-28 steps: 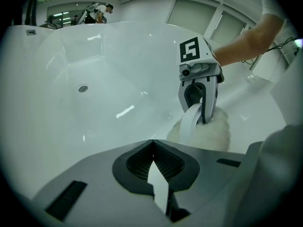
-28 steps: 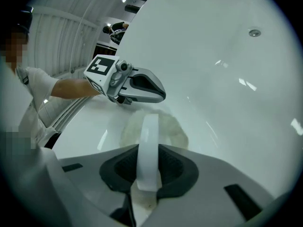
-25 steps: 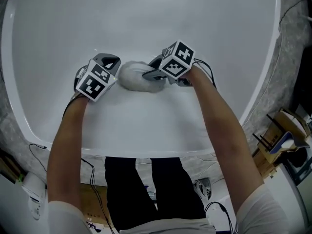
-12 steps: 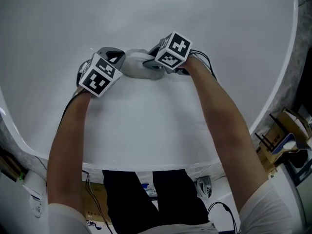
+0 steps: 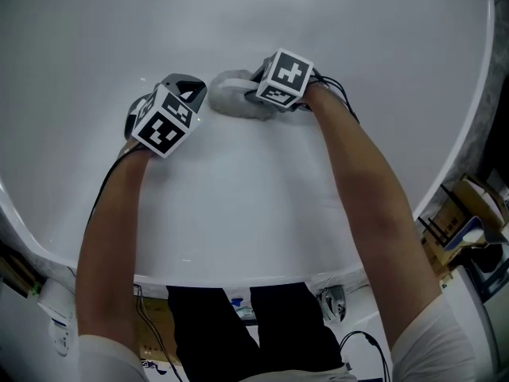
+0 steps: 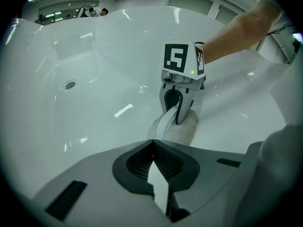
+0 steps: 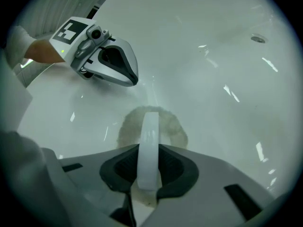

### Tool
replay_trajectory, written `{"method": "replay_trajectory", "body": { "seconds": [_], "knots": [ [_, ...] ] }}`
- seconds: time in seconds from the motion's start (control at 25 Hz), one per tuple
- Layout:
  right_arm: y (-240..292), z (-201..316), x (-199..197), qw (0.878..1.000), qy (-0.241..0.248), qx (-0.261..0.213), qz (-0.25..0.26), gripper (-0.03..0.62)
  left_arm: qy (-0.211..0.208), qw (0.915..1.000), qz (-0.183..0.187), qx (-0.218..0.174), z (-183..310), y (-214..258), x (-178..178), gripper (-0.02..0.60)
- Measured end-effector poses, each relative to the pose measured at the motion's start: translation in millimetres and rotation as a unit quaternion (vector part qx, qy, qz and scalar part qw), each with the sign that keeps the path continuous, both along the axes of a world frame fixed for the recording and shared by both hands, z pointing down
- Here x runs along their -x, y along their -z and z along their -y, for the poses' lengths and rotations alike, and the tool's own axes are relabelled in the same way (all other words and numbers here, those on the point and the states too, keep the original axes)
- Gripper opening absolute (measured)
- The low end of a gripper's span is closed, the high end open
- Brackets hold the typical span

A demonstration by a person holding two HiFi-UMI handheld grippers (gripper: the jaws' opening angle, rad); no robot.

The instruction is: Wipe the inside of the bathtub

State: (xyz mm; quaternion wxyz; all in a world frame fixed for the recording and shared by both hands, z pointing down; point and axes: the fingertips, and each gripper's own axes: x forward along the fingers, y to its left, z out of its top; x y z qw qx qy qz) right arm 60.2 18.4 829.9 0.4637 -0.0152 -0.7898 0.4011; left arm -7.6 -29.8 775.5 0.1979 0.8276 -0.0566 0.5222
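White bathtub (image 5: 238,213), glossy, light streaks on the basin; drain (image 6: 70,84) well away from the work

Cloth (image 5: 232,95): pale grey, fluffy wad, pressed flat on the tub's inner surface, near the middle of the head view. Right gripper (image 6: 176,109) is clamped on it, jaws narrow with the wad bunched between and below the tips. Since a second ago cloth and right gripper have slid away from the person, further across the basin; the near rim now sits lower in the head view

Left gripper (image 7: 130,76): jaws drawn together, tips meeting, nothing between them. It lies just beside the cloth on the person's left, small gap, and has moved along with it

Both forearms (image 5: 362,197) stretch in from the near rim

Hard to make out: right jaw tips in the head view, under the marker cube (image 5: 285,76); the cloth's near edge, behind the gripper body in the right gripper view. Tub's far end cut off at the head view's top. Grey mottled surround (image 5: 477,110) only at the frame edge
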Motion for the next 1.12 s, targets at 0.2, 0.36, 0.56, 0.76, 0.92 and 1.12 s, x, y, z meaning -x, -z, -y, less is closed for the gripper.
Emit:
{"method": "replay_trajectory", "body": {
  "seconds": [0.2,0.36,0.56,0.76,0.92,1.12],
  "knots": [
    [-2,-5,-20,1.000,0.018,-0.010,-0.023,0.092,-0.003,1.0000,-0.002,-0.002,-1,5,-2,0.008],
    [-3,-5,-20,0.998,0.038,-0.014,-0.038,0.092,-0.005,0.9999,-0.009,-0.002,1,8,3,0.008],
    [-1,-7,-21,0.997,0.062,-0.011,-0.055,0.092,-0.013,0.9998,-0.016,0.006,-3,11,-3,0.008],
    [13,-17,-21,0.992,0.101,-0.004,-0.077,0.093,-0.019,0.9996,-0.021,0.005,-5,28,0,0.008],
    [21,-23,-23,0.988,0.121,-0.007,-0.094,0.094,-0.022,0.9995,-0.023,0.004,-7,39,3,0.008],
    [40,-30,-30,0.987,0.135,-0.015,-0.091,0.094,-0.031,0.9992,-0.023,0.005,-16,55,-6,0.008]
  ]
}}
